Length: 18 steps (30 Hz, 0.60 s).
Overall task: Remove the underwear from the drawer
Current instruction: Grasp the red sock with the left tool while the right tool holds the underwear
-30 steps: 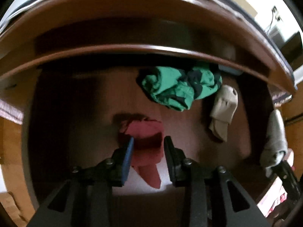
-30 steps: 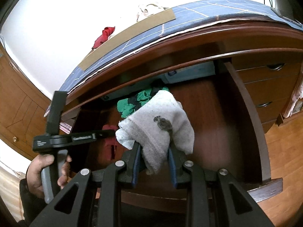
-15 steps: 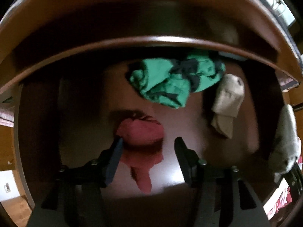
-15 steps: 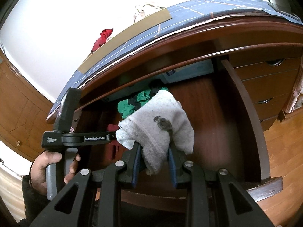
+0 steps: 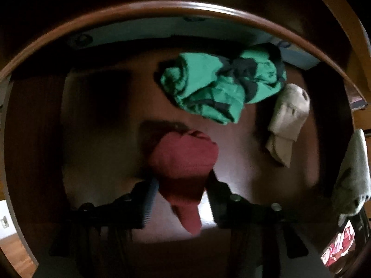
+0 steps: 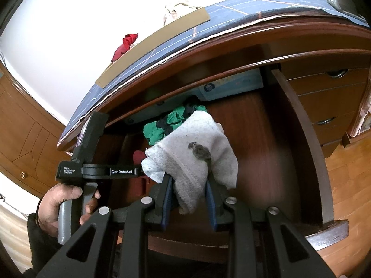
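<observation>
In the left wrist view my left gripper (image 5: 182,183) reaches into the open wooden drawer (image 5: 97,143) and its fingers sit on both sides of a red piece of underwear (image 5: 185,159), pinching it. A green and black garment (image 5: 220,88) lies behind it, and a beige sock (image 5: 287,120) lies to the right. In the right wrist view my right gripper (image 6: 189,185) is shut on a white-grey cloth (image 6: 197,153) and holds it above the drawer front. The left gripper's body (image 6: 97,169) shows at the left, held by a hand.
The drawer's right wall (image 6: 308,143) and front rim (image 6: 324,234) bound the space. The desk top above carries a blue checked mat (image 6: 208,34) with a red cloth (image 6: 125,44) on it. Further closed drawers (image 6: 334,92) stand to the right. The wooden floor (image 6: 347,197) lies below.
My left gripper pushed deeper into the drawer, opened wide, then closed in on the red underwear. My right gripper kept holding the white-grey cloth nearly still.
</observation>
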Each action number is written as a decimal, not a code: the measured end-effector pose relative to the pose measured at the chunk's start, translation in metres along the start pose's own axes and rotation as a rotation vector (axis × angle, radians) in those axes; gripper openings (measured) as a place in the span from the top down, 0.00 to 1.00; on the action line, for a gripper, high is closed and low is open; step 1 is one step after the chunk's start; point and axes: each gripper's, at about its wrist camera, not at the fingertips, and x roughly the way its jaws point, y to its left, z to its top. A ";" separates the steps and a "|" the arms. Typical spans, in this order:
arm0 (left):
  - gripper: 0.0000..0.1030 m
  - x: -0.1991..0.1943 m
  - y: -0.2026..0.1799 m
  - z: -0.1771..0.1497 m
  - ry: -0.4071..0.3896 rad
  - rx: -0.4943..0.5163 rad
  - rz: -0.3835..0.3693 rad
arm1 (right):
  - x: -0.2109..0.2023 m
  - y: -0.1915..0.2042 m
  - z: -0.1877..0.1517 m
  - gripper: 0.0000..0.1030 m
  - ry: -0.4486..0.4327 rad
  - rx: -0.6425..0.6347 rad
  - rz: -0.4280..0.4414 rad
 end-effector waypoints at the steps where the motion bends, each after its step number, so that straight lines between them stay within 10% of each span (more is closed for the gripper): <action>1: 0.68 -0.001 0.002 -0.001 -0.003 -0.006 -0.016 | 0.000 0.000 0.000 0.72 -0.002 -0.001 -0.001; 18: 0.75 -0.060 0.015 -0.061 -0.268 0.038 -0.104 | -0.010 0.009 -0.005 0.72 -0.045 -0.052 -0.048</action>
